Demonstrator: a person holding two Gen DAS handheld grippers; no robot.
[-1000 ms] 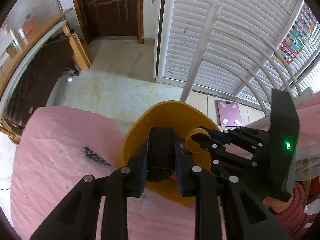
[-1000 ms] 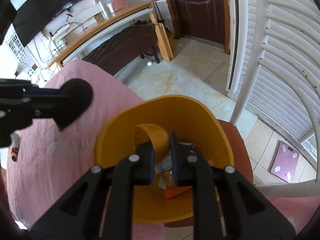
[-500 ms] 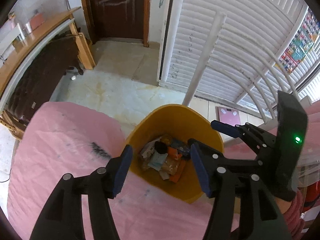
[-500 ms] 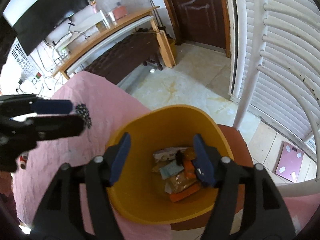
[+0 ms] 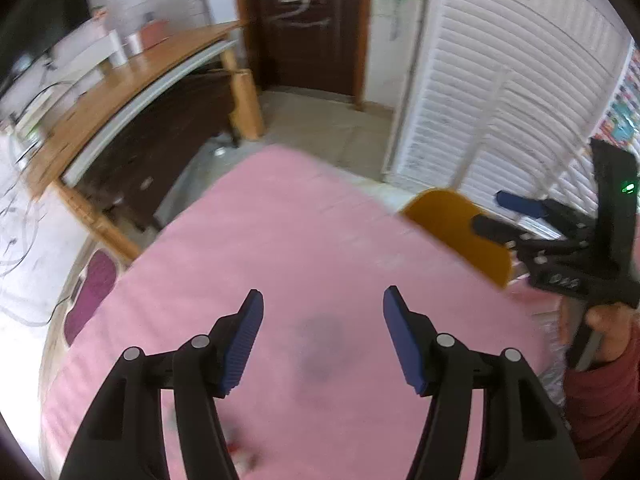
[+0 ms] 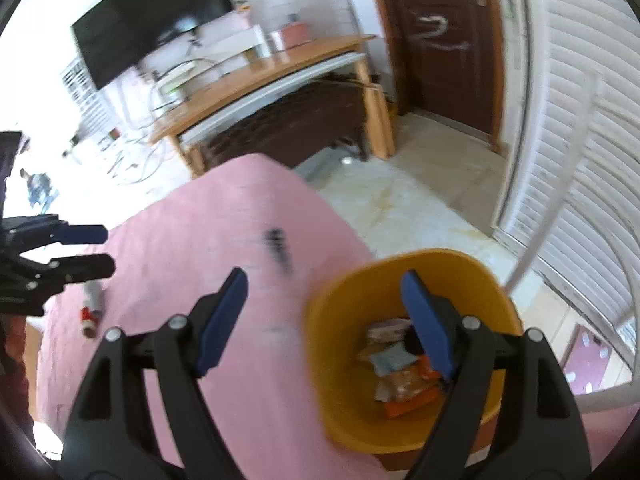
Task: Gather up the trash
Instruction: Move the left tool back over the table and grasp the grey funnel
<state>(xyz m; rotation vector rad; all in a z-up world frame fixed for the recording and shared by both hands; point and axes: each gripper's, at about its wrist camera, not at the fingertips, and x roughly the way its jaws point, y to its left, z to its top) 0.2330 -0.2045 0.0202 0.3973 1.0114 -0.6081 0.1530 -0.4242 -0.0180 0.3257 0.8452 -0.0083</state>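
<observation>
Two grippers have both let go and swung off the bin [image 6: 404,344]: a second ago each was pinched on something over its mouth, half a second ago their jaws had opened above it, and now the left gripper [image 5: 323,336] looks across the pink bed [image 5: 280,248] with the bin off to its right, while the right gripper [image 6: 324,312] straddles the bin's near-left rim. That reads as a drop just finished, so those pieces count as collected and the next search is on the bed

The bin is orange, standing upright against the bed's edge, mouth up; inside it lies a heap of wrappers [image 6: 400,372], which now holds what was dropped

Left of the bin, on the bed, a small tube [image 6: 91,308] with a red band lies near the far left edge, just beneath the left gripper as the right camera sees it. Its long axis runs roughly toward and away from that camera, red end nearer; blur hides finer detail. It is probably the next piece to collect

A dark smudge [image 6: 277,246] sits on the bed up-left of the bin, too blurred to name; it may be only a mark

Both grippers stand wide apart with nothing between the pads
</observation>
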